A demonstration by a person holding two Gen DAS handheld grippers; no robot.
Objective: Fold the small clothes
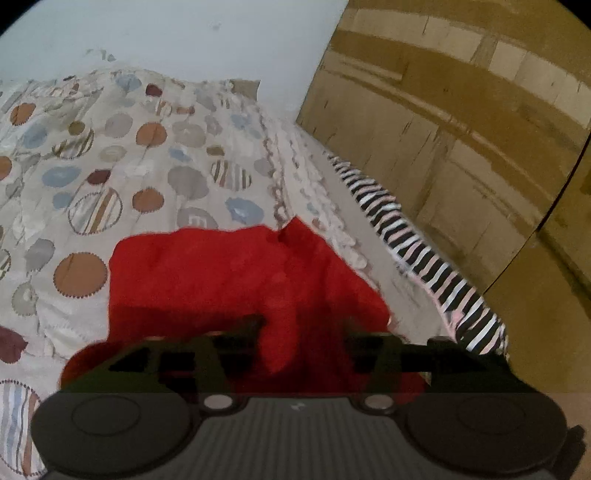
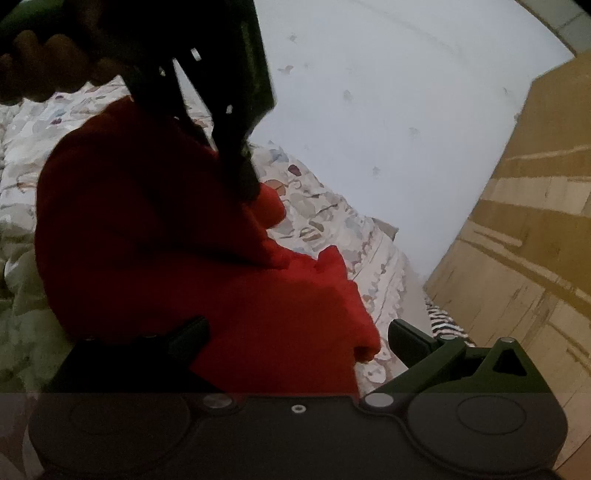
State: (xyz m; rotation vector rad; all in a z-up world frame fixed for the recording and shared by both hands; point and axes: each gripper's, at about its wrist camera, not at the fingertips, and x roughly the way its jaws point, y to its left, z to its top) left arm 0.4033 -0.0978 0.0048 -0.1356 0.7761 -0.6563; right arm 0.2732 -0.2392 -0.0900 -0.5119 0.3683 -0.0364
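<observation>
While outspread, red garment abed.

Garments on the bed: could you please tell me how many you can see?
2: a red garment lying on the bedspread, and a striped one along the bed's edge by the wardrobe. Others may be hidden.

A bedspread printed with coloured circles is spread over the bed, bordered by a white wall and a wooden wardrobe.
</observation>
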